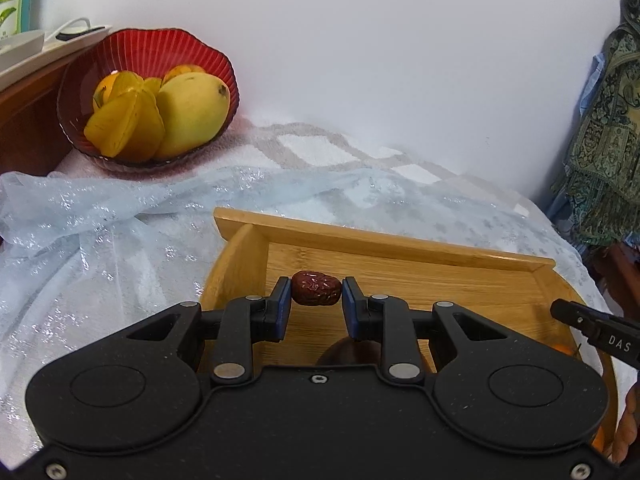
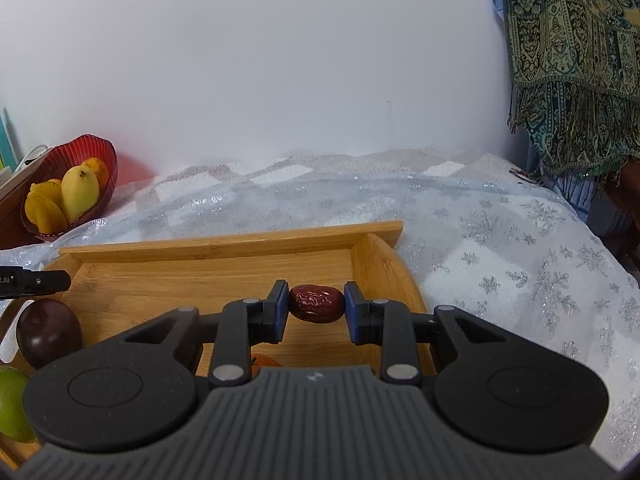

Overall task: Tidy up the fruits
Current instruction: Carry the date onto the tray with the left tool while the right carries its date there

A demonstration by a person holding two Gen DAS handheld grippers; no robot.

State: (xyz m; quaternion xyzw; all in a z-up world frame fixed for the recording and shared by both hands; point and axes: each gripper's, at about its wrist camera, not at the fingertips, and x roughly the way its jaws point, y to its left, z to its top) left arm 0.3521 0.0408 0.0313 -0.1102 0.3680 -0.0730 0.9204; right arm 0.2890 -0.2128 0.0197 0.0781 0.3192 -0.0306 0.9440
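Fingers of each gripper pinch a red date above the wooden tray; mango fills the red bowl.

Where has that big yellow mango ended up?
The yellow mango lies in the ribbed red glass bowl at the far left by the white wall, leaning against the yellow starfruit, well beyond the bamboo tray.

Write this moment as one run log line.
left gripper: shut on red date | right gripper: shut on red date | both above wooden tray
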